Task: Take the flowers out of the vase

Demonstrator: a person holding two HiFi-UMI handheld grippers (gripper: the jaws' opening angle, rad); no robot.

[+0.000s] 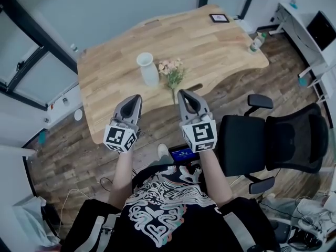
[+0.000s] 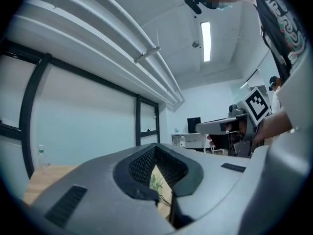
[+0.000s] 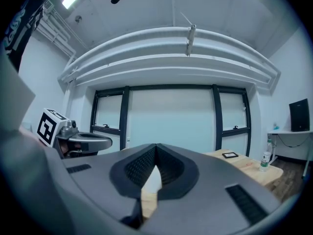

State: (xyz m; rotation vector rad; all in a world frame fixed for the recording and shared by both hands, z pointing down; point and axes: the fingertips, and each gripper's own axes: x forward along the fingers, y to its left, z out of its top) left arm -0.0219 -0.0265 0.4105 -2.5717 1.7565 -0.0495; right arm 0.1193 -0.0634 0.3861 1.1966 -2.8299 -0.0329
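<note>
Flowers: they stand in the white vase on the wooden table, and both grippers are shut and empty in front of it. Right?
No. The head view shows the flowers lying on the wooden table beside the white vase, not in it. The left gripper and right gripper are indeed shut and empty.

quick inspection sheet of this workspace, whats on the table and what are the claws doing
surface: wooden table, light top.
job's things: white vase upright, nothing in its mouth; flowers lie on the table beside it, already out.
clutter: black framed item at the far edge; bottle at the right edge.
grippers: left claw and right claw both shut and empty, side by side at the table's near edge.
cables: thin cable loose on the floor.
surroundings: black office chair, white desk, wood floor, windows.
</note>
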